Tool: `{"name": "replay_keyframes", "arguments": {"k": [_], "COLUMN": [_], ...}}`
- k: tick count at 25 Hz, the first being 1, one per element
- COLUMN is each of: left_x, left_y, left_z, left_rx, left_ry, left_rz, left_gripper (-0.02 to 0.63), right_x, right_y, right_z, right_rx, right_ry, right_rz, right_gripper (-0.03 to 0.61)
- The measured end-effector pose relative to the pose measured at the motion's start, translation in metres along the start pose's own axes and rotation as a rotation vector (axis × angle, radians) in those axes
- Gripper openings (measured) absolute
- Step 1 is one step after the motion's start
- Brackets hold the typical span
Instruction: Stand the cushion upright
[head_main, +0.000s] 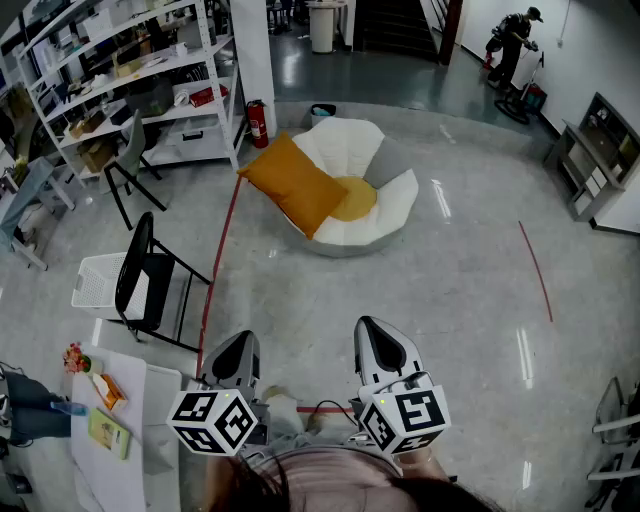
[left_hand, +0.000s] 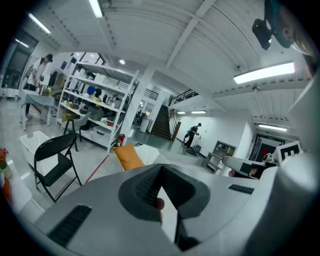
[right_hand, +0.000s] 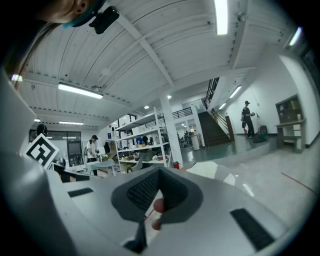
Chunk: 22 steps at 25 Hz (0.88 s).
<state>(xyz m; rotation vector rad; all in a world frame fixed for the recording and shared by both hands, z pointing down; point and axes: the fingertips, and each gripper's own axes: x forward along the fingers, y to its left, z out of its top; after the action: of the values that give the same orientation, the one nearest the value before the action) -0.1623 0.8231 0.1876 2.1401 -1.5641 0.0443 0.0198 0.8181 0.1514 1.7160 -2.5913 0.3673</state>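
Left gripper (head_main: 236, 350): jaws closed on each other with nothing between them. We hold it low over the near edge of the floor.
Right gripper (head_main: 378, 338): jaws likewise closed and empty. It sits beside the left one, not touching it.
Cushion (head_main: 295, 183): orange and rectangular. We find it leaning aslant against the left rim of the white lounge seat (head_main: 345, 145), well apart from both grippers.
Round pad (head_main: 352, 198): yellow, in the seat's hollow, partly behind the cushion.
Grey pillow (head_main: 392, 160): on the seat's right side.
Folding chair (head_main: 148, 275): black, left of the red floor line (head_main: 220, 255), with a white basket (head_main: 95, 282) just beside it.
Shelving (head_main: 130, 70): at the far left of the floor. We note a fire extinguisher (head_main: 258, 123) near its right end.
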Motion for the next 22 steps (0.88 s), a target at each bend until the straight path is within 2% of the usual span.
{"name": "replay_keyframes", "arguments": {"k": [10,15,22], "left_x": [0.063,0.111,0.191], "left_y": [-0.007,0.007,0.031], "left_z": [0.013,0.027,0.071], "left_rx": [0.01,-0.024,-0.003], "left_ry": [0.035,0.043,0.053], "left_rz": [-0.036,-0.079,-0.105], "left_gripper": [-0.003,-0.003,-0.003], "right_x": [0.032,0.075,0.151], "right_y": [-0.037,-0.058,-0.083], "right_z": [0.004,0.004,0.025], "right_rx": [0.007,0.033,0.032], "right_ry": [-0.011,-0.004,0.018], "right_rz": [-0.023,-0.046,-0.069], "right_gripper": [0.014,0.014,0.014]}}
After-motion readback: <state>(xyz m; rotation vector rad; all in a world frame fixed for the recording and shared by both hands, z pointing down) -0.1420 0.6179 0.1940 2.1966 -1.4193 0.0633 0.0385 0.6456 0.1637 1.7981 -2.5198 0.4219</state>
